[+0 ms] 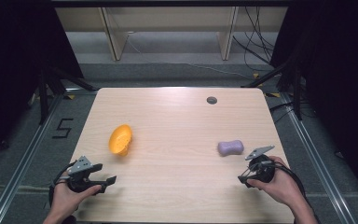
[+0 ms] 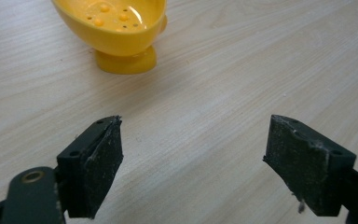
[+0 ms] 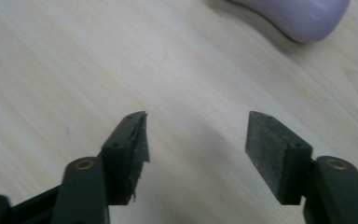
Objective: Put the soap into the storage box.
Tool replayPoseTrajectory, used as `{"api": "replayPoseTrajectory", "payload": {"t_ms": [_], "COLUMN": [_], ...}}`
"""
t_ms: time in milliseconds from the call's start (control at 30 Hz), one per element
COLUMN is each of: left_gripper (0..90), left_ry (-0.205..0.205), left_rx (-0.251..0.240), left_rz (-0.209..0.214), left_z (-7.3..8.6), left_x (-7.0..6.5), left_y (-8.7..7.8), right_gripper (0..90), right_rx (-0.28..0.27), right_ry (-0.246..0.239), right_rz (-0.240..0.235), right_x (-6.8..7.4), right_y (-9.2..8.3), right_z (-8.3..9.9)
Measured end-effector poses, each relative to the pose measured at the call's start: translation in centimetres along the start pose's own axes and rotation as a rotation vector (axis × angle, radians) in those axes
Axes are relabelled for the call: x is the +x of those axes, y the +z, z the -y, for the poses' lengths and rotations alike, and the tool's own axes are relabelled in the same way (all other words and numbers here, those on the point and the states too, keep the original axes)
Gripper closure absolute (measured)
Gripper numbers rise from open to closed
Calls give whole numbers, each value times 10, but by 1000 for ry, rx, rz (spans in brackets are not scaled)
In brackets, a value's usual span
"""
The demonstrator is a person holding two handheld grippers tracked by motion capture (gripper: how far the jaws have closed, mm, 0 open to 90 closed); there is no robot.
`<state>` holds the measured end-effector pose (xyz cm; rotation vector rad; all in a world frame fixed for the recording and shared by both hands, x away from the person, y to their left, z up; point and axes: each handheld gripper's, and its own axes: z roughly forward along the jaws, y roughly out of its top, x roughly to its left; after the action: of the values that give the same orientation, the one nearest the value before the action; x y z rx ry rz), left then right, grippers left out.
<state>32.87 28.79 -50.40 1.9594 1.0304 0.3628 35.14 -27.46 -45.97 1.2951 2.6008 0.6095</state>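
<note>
Pale wood-grain tabletop. Glossy yellow footed strainer cup left-centre, perforated. Smooth lilac peanut-shaped soap right. Left gripper wide, empty; right gripper wide, empty, near soap.

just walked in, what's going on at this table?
A person holds a gripper in each hand at the near edge of a wooden table. Neither holds anything: the left gripper has its jaws open and faces a yellow footed cup lying tipped on its side, and the right gripper, jaws also open, sits just short of a purple soap-like bar. Nothing is grasped at this moment.
</note>
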Motion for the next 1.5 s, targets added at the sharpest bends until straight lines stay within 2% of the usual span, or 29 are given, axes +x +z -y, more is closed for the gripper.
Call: {"api": "replayPoseTrajectory", "payload": {"t_ms": [67, 167, 233, 267, 300, 333, 367, 400, 433, 467, 500, 633, 667, 700, 733, 767, 800, 833, 967, 1033, 1100, 1133, 1167, 1200, 1333, 1400, 1433, 1467, 1500], "left_gripper": [188, 188, 188, 188, 188, 189, 189, 190, 190, 190, 190, 190, 190, 190, 189, 189, 188, 188, 188, 188, 187, 187, 187, 186, 185, 185, 185, 184, 184], "left_ry": [-4, 3, 3, 3, 5, 4, 6, 6, 1, 1, -2, 7, 7, 13, 12, 12, 16, 14, 9, 16, 11, 15, 15, 12, 10, 11, 13, 16, 18], "left_rx": [6, 4, 11, 11, 12, 7, 6, 6, 8, 8, 19, 1, 1, 5, 5, 5, 9, 14, 16, 15, 17, 14, 14, 16, 10, 19, 9, 13, 15], "left_rz": [6, 10, 12, 12, 13, 13, 14, 14, 19, 19, 22, 23, 23, 20, 19, 19, 22, 22, 24, 24, 25, 29, 29, 28, 26, 29, 31, 30, 32], "left_z": [0, 0, 0, 0, 0, 0, 0, 0, 1, 1, 1, 1, 1, 1, 1, 1, 1, 2, 2, 2, 2, 2, 2, 2, 2, 2, 2, 2, 2], "left_x": [0, 0, 0, 0, 1, 1, 1, 1, 0, 0, 1, 1, 1, 1, 1, 1, 2, 2, 2, 2, 2, 2, 2, 2, 1, 1, 1, 1, 2], "left_y": [0, 1, 1, 1, 1, 1, 1, 1, 2, 2, 2, 2, 2, 2, 2, 2, 3, 3, 3, 3, 3, 4, 4, 4, 4, 4, 4, 4, 4], "right_gripper": [337, 304, 290, 290, 298, 301, 307, 307, 319, 332, 349, 388, 388, 388, 389, 389, 388, 381, 363, 343, 339, 336, 333, 332, 327, 324, 323, 322, 321], "right_rx": [18, 40, 47, 47, 54, 65, 70, 70, 79, 80, 96, 142, 142, 153, 173, 173, 201, 216, 227, 250, 252, 276, 261, 253, 277, 292, 335, 335, 339], "right_ry": [-32, -33, -93, -93, -115, -175, -195, -195, -264, -296, -315, -438, -438, -465, -514, -514, -558, -578, -613, -646, -650, -644, -647, -680, -699, -735, -686, -709, -704], "right_rz": [27, 30, 42, 42, 44, 40, 34, 34, 49, 46, 56, 59, 59, 57, 60, 60, 37, 30, 48, 35, 28, 19, 35, 26, 6, 2, 14, 12, 14], "right_x": [-3, -4, -11, -11, -13, -18, -21, -21, -30, -35, -38, -49, -49, -51, -53, -53, -56, -57, -60, -62, -62, -61, -60, -61, -60, -61, -58, -60, -59], "right_y": [1, 2, 2, 2, 1, 1, 1, 1, 3, 4, 5, 12, 12, 14, 18, 18, 23, 25, 32, 38, 39, 40, 42, 44, 51, 56, 56, 59, 61], "right_z": [-3, -6, -14, -14, -18, -27, -32, -32, -43, -49, -54, -74, -74, -79, -87, -87, -95, -99, -106, -110, -111, -114, -114, -116, -120, -122, -122, -122, -123]}}
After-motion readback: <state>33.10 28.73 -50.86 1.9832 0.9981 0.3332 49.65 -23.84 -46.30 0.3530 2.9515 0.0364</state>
